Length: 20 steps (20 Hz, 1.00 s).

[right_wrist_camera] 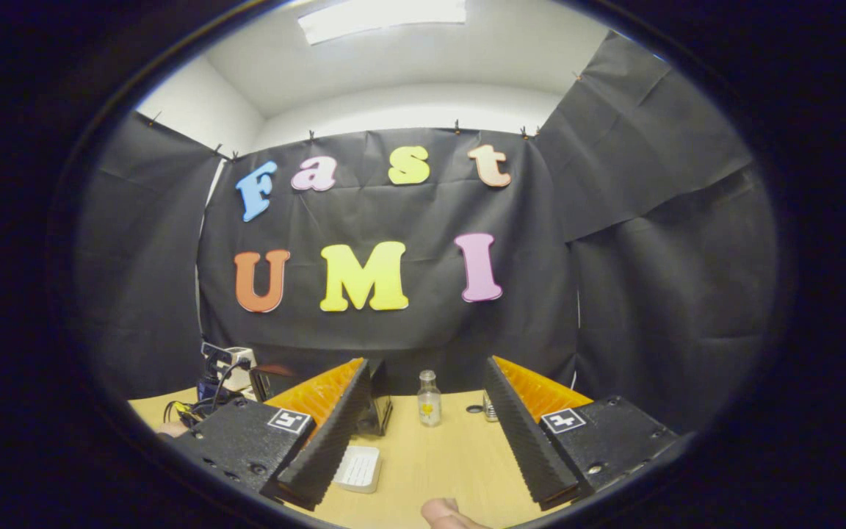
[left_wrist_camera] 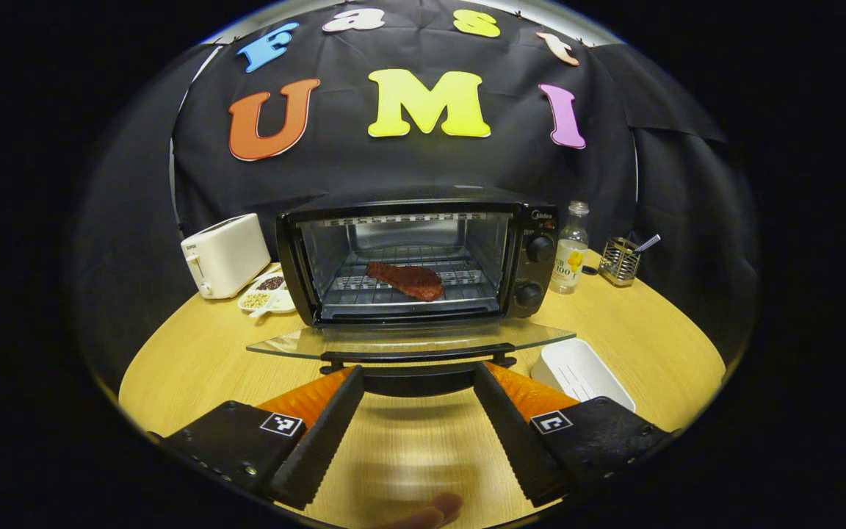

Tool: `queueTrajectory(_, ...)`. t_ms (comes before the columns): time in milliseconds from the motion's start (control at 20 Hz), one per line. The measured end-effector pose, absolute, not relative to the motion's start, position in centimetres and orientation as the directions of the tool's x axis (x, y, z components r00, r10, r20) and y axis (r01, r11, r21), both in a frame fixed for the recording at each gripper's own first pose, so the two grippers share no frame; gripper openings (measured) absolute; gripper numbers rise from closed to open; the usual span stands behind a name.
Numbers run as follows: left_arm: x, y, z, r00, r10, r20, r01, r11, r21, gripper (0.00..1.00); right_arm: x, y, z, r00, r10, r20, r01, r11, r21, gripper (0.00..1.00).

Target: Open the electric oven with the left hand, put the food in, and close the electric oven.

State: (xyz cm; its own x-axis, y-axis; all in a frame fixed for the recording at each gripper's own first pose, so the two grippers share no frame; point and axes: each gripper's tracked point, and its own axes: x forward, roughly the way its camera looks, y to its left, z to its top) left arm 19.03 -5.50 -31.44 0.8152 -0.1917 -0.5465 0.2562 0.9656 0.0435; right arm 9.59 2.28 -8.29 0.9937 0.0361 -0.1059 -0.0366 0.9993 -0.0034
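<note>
We hold both jaws released; the oven door (left_wrist_camera: 408, 342) is fragile glass, so we lift by its stiff handle (left_wrist_camera: 417, 358).

Both views are evenly and brightly lit from above; in the right gripper view a ceiling light (right_wrist_camera: 382, 18) glares white, washed out. The table (left_wrist_camera: 195, 360) shows a soft sheen and faint shadows under the oven (left_wrist_camera: 416, 257) door. Its glass carries pale reflections. Fisheye bending curves the table edge and walls strongly toward the rim, where the picture darkens. Centres are sharp; a fingertip (left_wrist_camera: 434, 510) at the bottom edge is blurred
</note>
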Motion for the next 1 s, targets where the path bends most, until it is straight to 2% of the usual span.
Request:
queueTrajectory(700, 23.7, -6.2, -27.8, 0.856, -0.196, -0.479, 0.268, 0.959, 0.087, 0.98, 7.4, 0.3, -9.1, 0.990, -0.030, -0.134, 0.026, 0.999, -0.030, 0.96)
queueTrajectory(750, 24.2, -6.3, -27.6, 0.858, -0.196, -0.474, 0.270, 0.959, 0.091, 0.98, 7.2, 0.4, -9.0, 0.990, -0.027, -0.137, 0.024, 0.999, -0.022, 0.99)
queueTrajectory(800, 24.9, -6.4, -27.1, 0.863, -0.198, -0.464, 0.270, 0.958, 0.093, 0.98, 7.0, 0.5, -9.1, 0.989, -0.025, -0.144, 0.024, 1.000, -0.013, 0.96)
queueTrajectory(850, 25.6, -6.6, -26.8, 0.867, -0.198, -0.457, 0.269, 0.958, 0.096, 0.98, 6.7, 0.4, -9.3, 0.988, -0.026, -0.153, 0.025, 1.000, -0.009, 0.99)
queueTrajectory(1000, 27.1, -7.6, -25.9, 0.862, -0.229, -0.452, 0.299, 0.950, 0.088, 0.98, 6.0, 0.7, -8.9, 0.989, -0.025, -0.147, 0.024, 1.000, -0.009, 0.99)
